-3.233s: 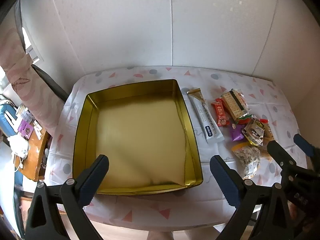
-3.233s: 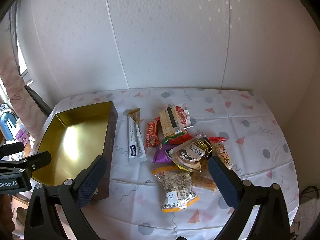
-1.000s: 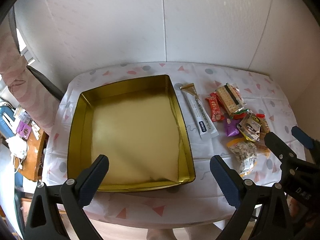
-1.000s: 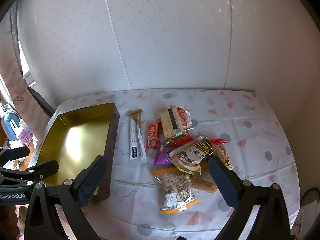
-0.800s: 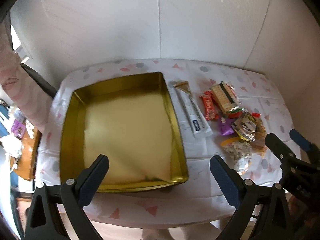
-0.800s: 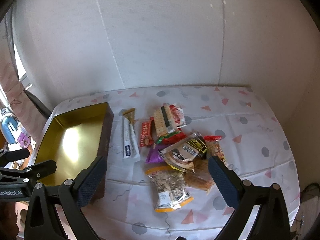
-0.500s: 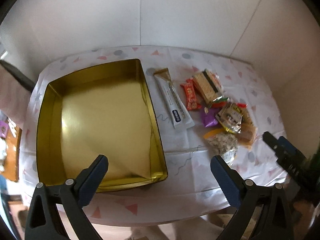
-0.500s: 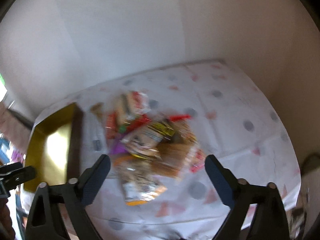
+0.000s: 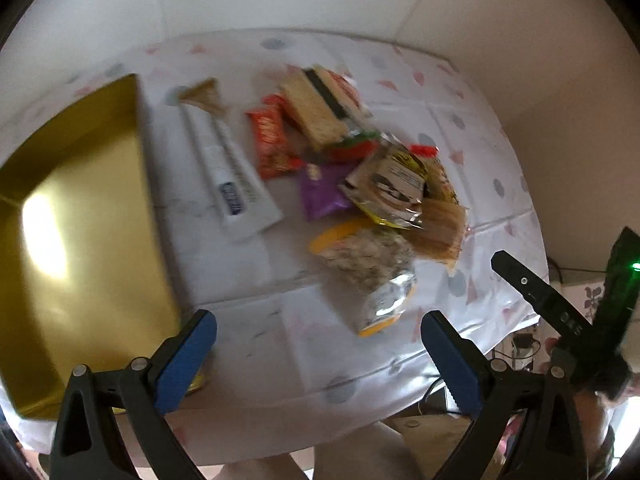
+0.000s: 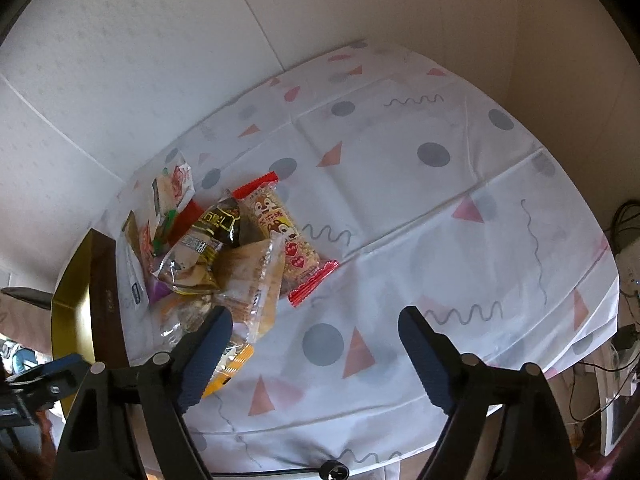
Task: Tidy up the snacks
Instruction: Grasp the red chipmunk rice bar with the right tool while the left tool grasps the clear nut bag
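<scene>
While nothing is gripped yet, best to treat this as the approach for a first pick: single out one packet, close on it alone, carry it over to the shallow gold metal tin [image 9: 68, 216], still empty at the left edge of the white tablecloth with pink triangles and grey dots [image 10: 440, 184].

Left to right across the cloth:
- Long white stick sachet with a gold tip [image 9: 228, 168]: just beside the tin wall, lying flat and alone. Probably the easiest clean grab; worth pinching across the narrow width.
- Red crinkled wrapper [image 9: 270, 140], striped cracker pack [image 9: 316, 114], purple pouch [image 9: 320, 194]: touching or overlapping, so better to take the top layer first.
- Clear seed bag with orange ends [image 9: 368, 272], pale orange biscuit pack [image 10: 252, 280], red-edged cartoon bar [image 10: 286, 240]: near end of the heap. Crinkly film, likely to slip; a grip on the body rather than the seal seems safer.

Left gripper [image 9: 318, 354]: spread wide, empty, poised above bare cloth short of the seed bag.

Right gripper [image 10: 316, 354]: closing, nothing between the pads; left pad over the seed bag's edge in view, contact can't be confirmed.
</scene>
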Available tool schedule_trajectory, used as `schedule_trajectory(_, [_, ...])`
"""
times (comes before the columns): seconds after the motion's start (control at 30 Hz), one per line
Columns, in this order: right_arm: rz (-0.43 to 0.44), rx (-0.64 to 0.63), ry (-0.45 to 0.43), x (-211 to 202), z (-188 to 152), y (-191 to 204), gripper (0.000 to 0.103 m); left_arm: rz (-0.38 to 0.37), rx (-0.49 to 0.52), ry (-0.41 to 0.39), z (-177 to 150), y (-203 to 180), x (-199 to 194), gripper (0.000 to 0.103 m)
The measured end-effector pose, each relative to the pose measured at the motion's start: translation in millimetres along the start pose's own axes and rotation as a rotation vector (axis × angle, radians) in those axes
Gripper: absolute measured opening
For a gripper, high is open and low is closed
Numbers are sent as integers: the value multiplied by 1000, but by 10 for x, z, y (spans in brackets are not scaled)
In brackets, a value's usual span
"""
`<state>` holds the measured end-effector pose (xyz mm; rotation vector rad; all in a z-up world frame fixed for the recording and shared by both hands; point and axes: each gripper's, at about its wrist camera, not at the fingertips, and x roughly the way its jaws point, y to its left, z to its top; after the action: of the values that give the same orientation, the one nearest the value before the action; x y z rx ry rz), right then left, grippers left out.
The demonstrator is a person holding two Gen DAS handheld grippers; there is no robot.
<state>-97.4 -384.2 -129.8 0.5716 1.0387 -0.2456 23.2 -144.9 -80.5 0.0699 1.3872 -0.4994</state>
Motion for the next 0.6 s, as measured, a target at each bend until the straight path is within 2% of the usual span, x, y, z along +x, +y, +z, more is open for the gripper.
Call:
schedule_trajectory(0.13, [-1, 12, -2, -8, 22, -53, 87, 45, 30, 27, 103, -231, 247, 102])
schedule_trajectory(0.27, [-3, 14, -6, 3, 46, -120, 87, 49, 46, 44, 161, -389, 442, 100])
schedule_trajectory(0.37, [-3, 17, -10, 11, 70, -175, 87, 74, 63, 54, 192, -487, 604, 94])
schedule_trajectory(0.4, [-3, 21, -14, 5, 78, -199, 85, 91, 83, 59, 192, -531, 671, 90])
schedule_trajectory(0.43, [4, 28, -20, -1, 92, -233, 82, 109, 101, 62, 194, -571, 740, 81])
schedule_trajectory(0.47, [14, 33, -22, -4, 106, -257, 78, 123, 115, 63, 191, -604, 795, 78])
schedule_trajectory(0.5, [21, 35, -22, -4, 126, -280, 78, 136, 128, 64, 182, -622, 843, 79])
schedule_trajectory(0.6, [21, 21, -29, -2, 177, -290, 78, 103, 129, 45, 138, -612, 896, 77])
